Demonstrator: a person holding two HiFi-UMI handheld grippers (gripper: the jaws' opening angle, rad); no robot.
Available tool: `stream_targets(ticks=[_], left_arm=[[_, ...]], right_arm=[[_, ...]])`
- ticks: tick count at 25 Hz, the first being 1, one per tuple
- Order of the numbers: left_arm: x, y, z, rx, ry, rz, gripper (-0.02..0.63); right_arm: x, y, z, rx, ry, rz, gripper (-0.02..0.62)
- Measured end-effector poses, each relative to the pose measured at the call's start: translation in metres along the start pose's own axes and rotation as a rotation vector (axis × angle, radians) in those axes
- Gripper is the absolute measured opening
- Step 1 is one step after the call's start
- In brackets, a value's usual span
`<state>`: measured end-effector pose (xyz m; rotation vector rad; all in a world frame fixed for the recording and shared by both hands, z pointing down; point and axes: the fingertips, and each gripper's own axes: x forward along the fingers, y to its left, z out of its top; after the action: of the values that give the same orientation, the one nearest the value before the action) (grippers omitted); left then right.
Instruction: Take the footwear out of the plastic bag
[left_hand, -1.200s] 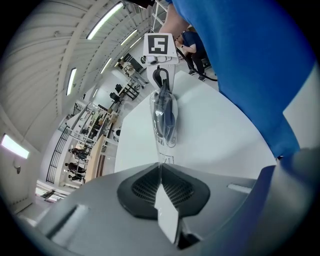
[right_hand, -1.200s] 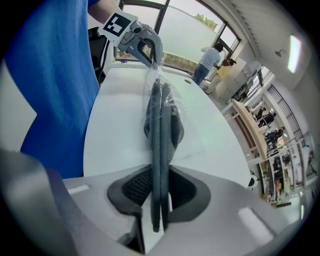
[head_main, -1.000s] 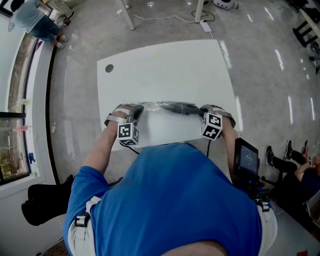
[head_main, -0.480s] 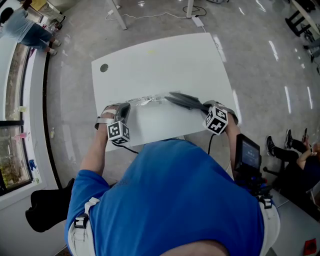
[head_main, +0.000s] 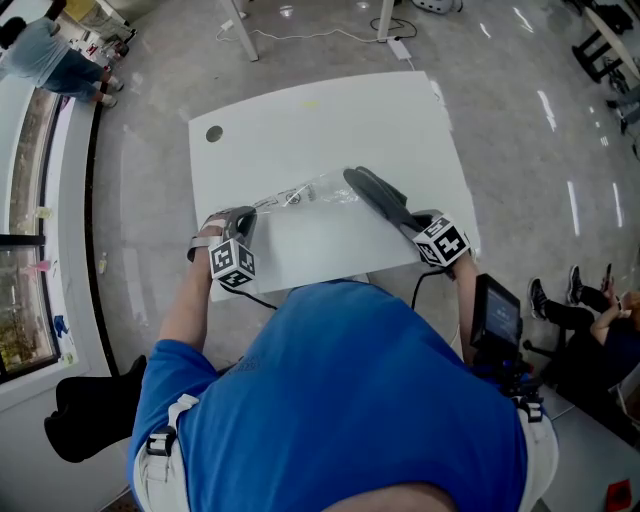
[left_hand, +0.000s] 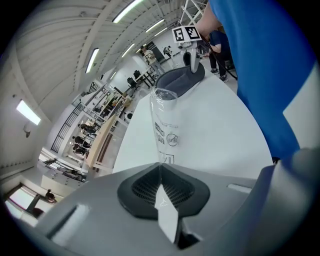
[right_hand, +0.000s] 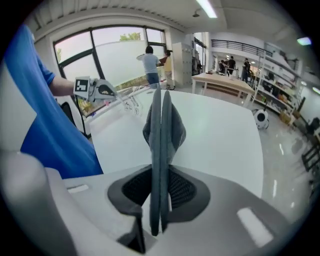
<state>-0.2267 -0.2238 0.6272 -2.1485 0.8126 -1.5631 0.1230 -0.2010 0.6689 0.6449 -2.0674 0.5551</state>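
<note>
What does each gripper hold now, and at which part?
The left gripper pinches one end of the clear plastic bag. The right gripper grips one end of the grey slippers.

We are in a big open lab hall. Around the white table (head_main: 300, 130) we see polished grey floor (head_main: 520, 150), with a power strip (head_main: 399, 46) just beyond the table's far edge. Past the table stand a long workbench (right_hand: 225, 82), stocked shelves (right_hand: 282, 80), tall windows (right_hand: 115, 47) and people (right_hand: 150, 62). Strip lights (left_hand: 92, 60) run high above it.
</note>
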Motion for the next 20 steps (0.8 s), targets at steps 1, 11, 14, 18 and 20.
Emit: stream_targets(ticks=[1,11,14,18,20], left_arm=[[0.000,0.001,-0.001,-0.014,0.002,-0.005,0.011],[-0.005,-0.008,0.001,-0.106,-0.002,-0.206,0.011],[-0.003,-0.015,0.006,-0.125,0.001,-0.283,0.011],[0.002,-0.016,0.008,-0.121,0.024,-0.313,0.011],[0.004,-0.013,0.008,-0.109,0.033,-0.317,0.011]], right_arm=[[0.000,-0.001,0.001,0.053,-0.021,0.016,0.075],[0.003,-0.012,0.004,0.466,-0.167,0.147,0.075],[0.004,-0.018,0.000,0.567,-0.194,0.154,0.075],[0.006,-0.026,-0.006,0.640,-0.211,0.146,0.078],[0.007,-0.028,-0.009,0.657,-0.202,0.132,0.085]])
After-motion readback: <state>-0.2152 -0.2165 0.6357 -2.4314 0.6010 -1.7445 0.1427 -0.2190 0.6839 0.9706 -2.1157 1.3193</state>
